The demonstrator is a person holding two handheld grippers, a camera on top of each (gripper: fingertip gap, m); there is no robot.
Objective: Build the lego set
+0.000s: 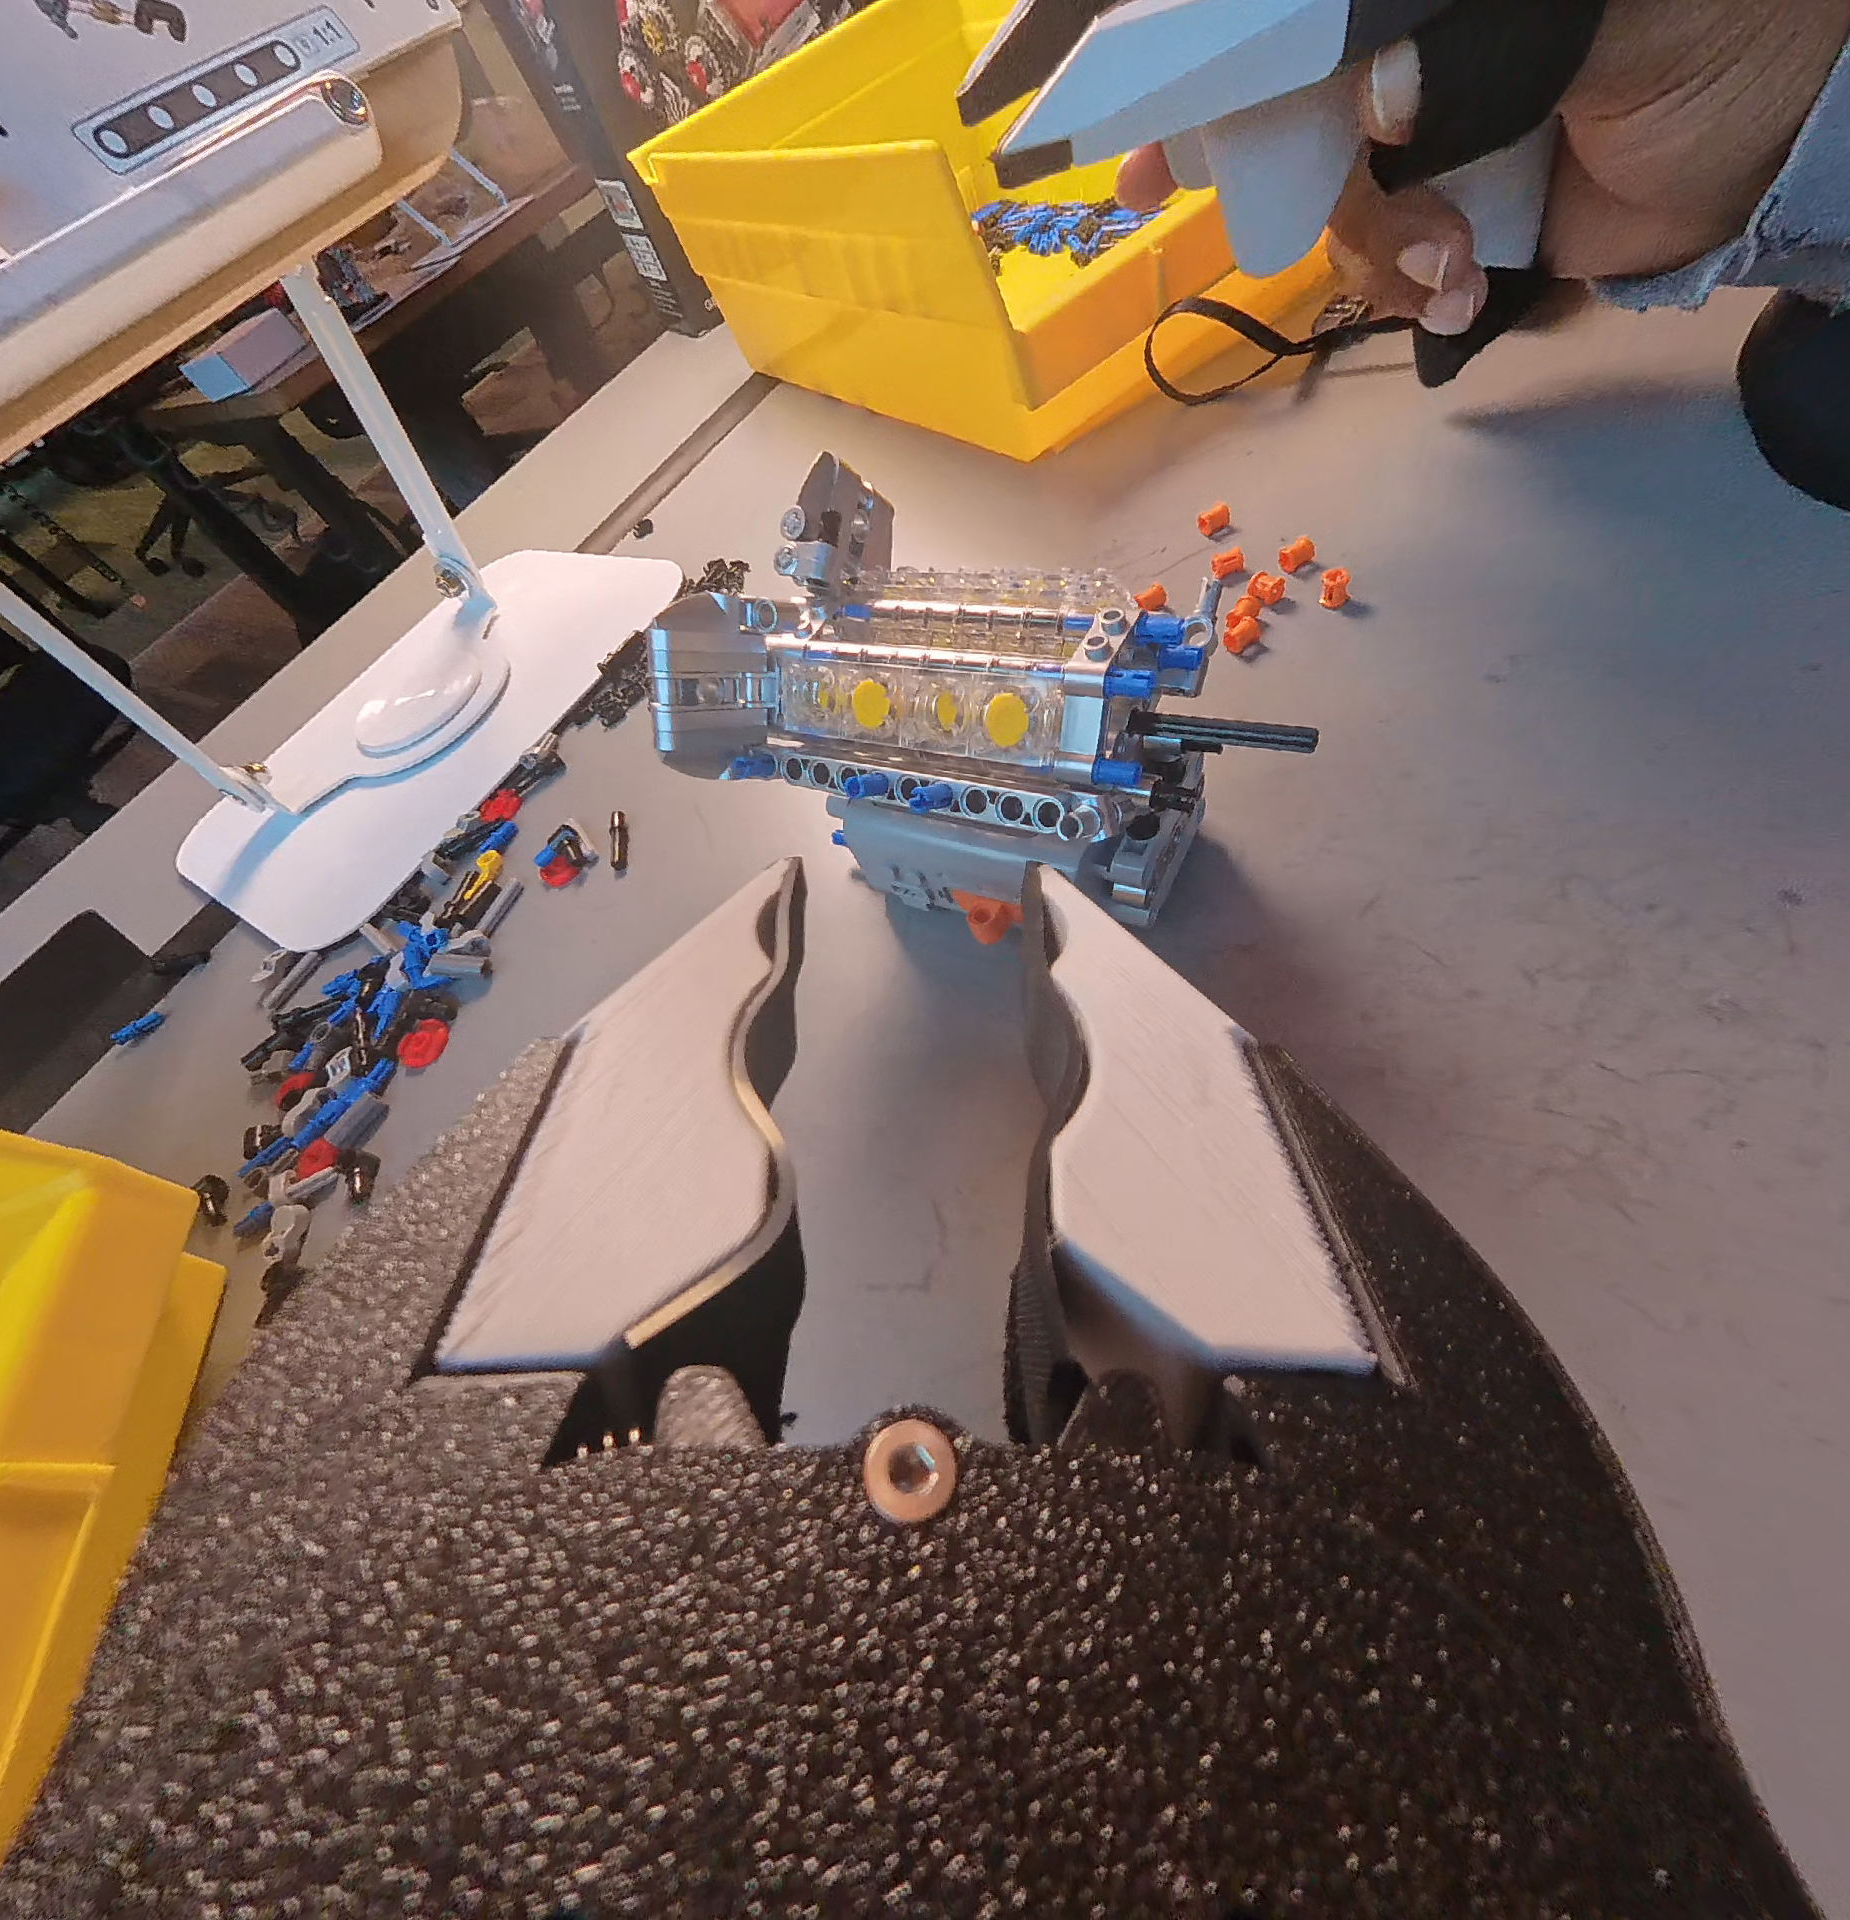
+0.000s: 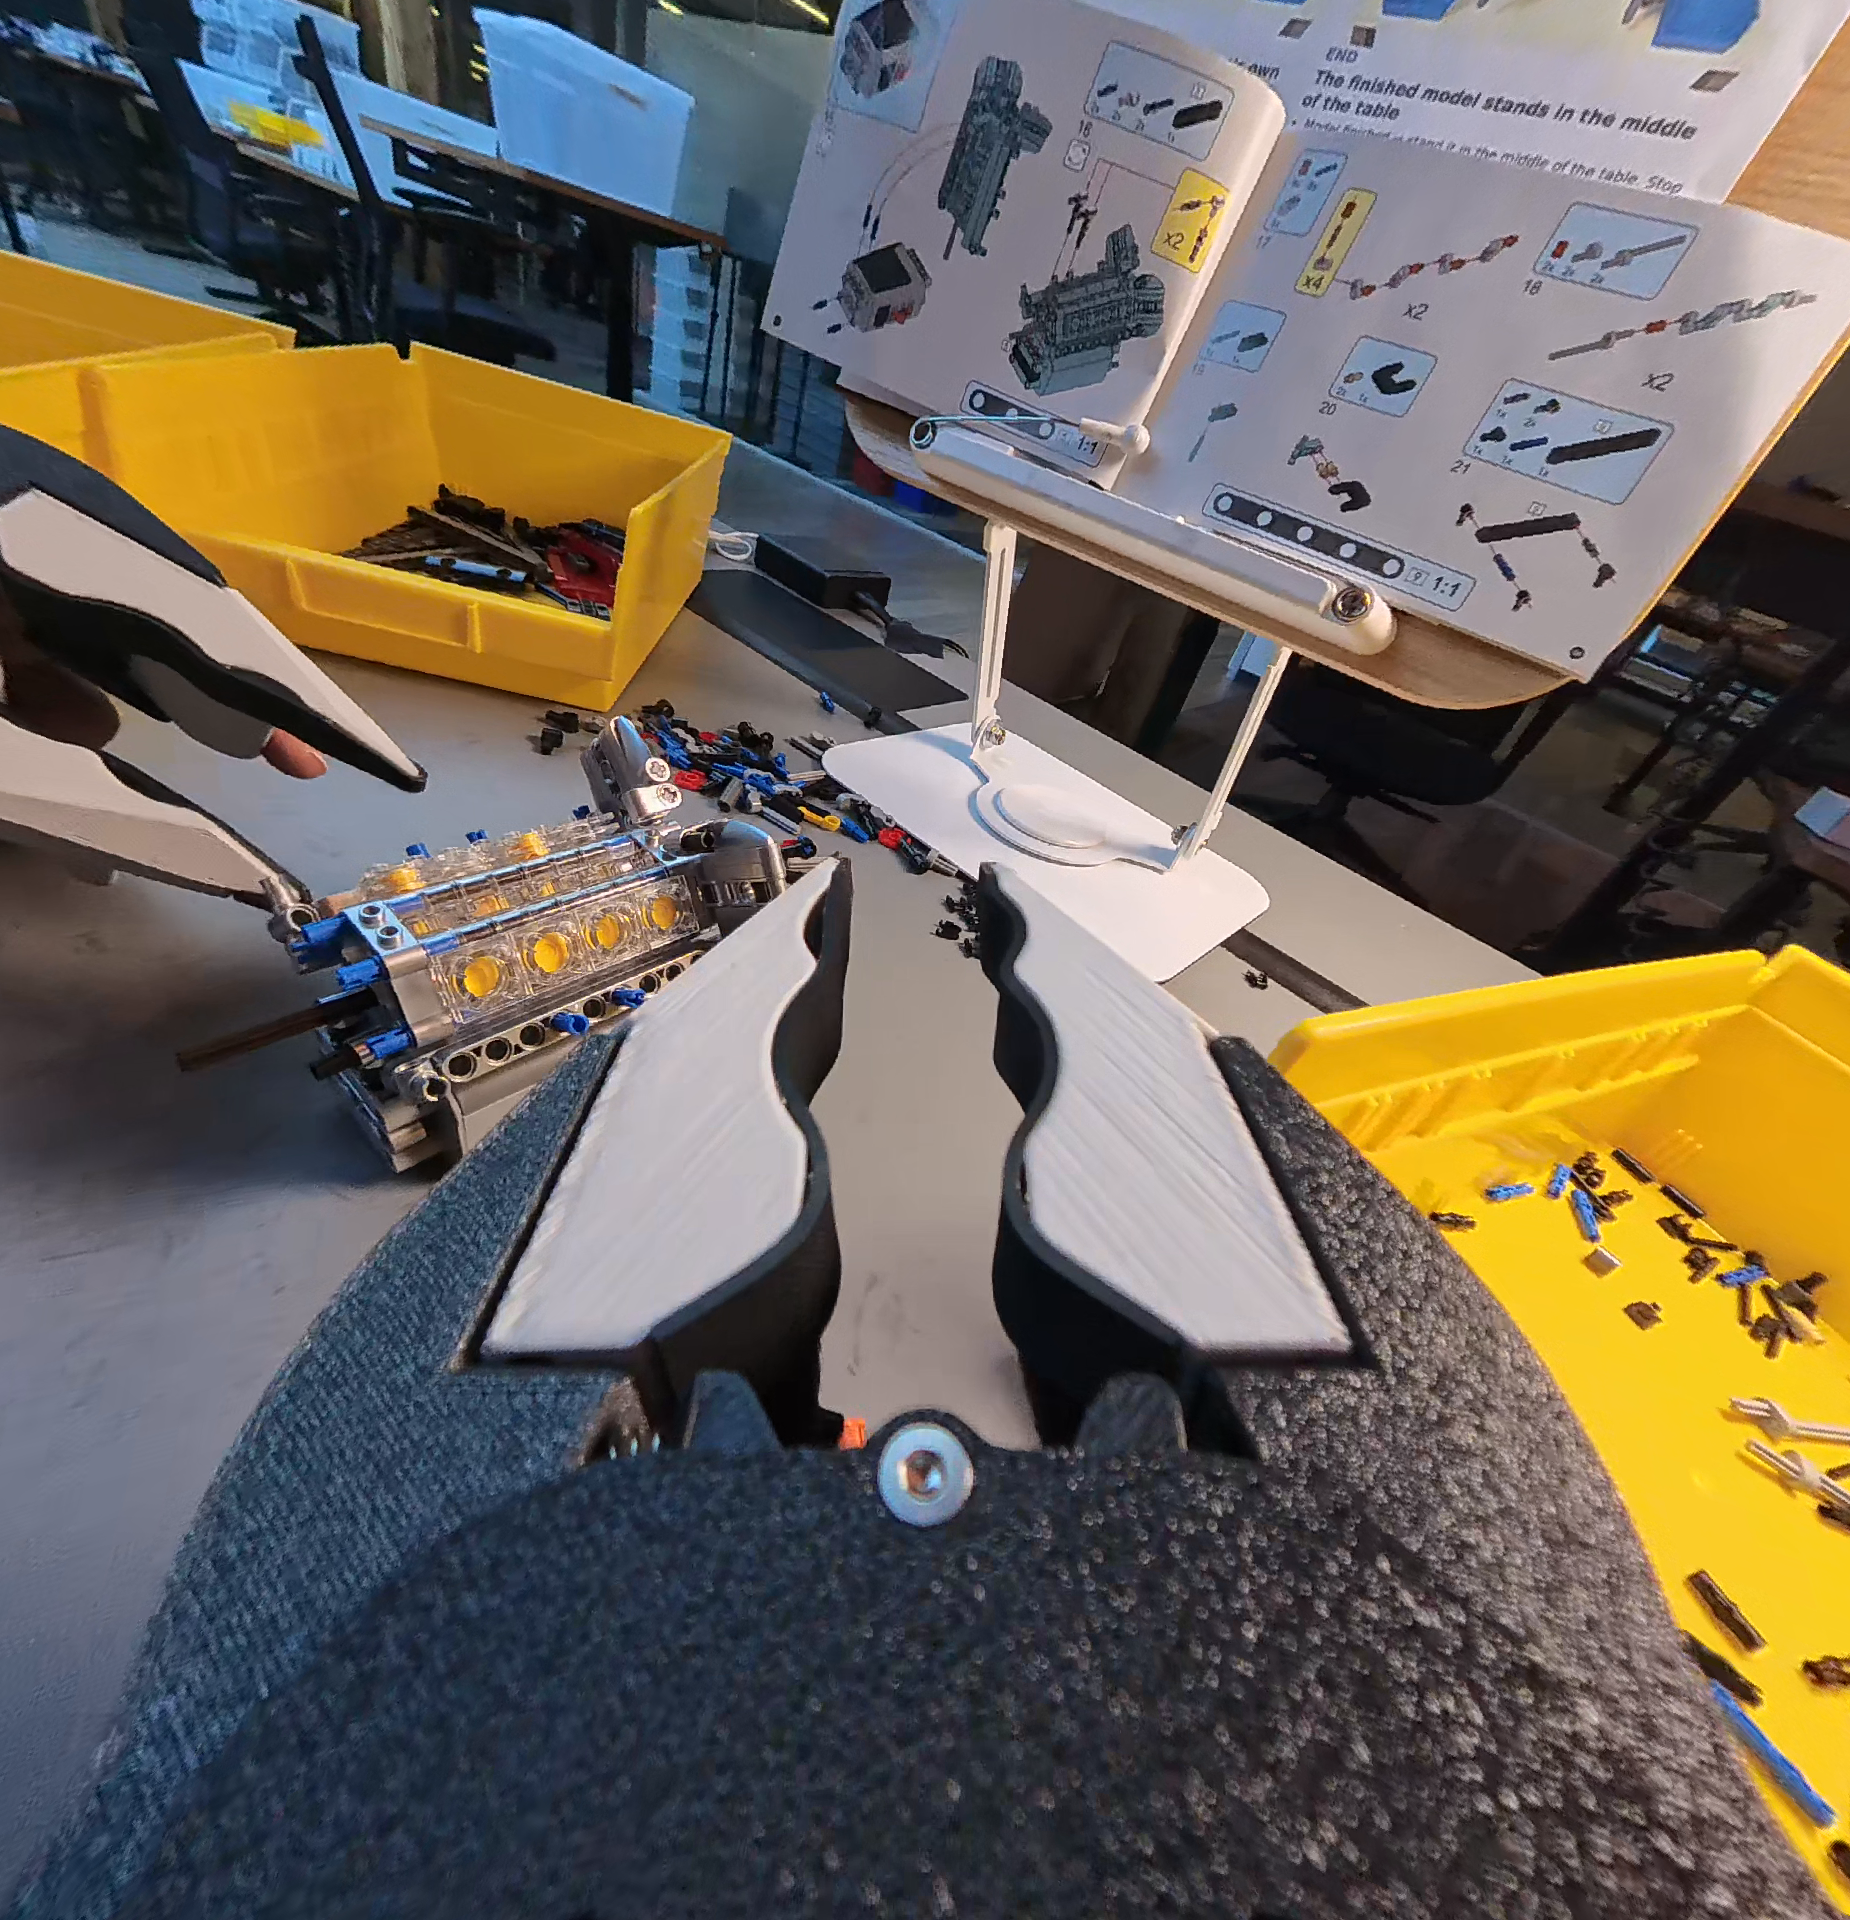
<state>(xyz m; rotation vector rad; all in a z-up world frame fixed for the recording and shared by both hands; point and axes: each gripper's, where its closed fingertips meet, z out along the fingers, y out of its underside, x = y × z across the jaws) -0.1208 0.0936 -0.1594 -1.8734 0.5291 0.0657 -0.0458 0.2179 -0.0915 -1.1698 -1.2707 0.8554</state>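
A grey brick-built engine model (image 1: 931, 707) with clear blocks, yellow discs, blue pins and a black axle stands on the grey table (image 1: 1523, 1039). My left gripper (image 1: 918, 881) is open and empty, its tips just in front of the model's base, beside an orange bush (image 1: 988, 920). In the right wrist view the model (image 2: 526, 956) lies left of my right gripper (image 2: 913, 876), which is open and empty above the table. The left gripper (image 2: 344, 831) shows there at the model's axle end. The right gripper (image 1: 1108, 94) hovers over the far bin.
Several loose orange bushes (image 1: 1264, 592) lie right of the model. Small mixed parts (image 1: 381, 997) are scattered by a white stand's base (image 1: 433, 727); the stand holds instruction sheets (image 2: 1316, 312). Yellow bins stand around: far (image 1: 879, 312), near left (image 1: 48, 1351), right (image 2: 1523, 1081), back left (image 2: 433, 623). Tip to tip, the grippers are about 15 cm apart.
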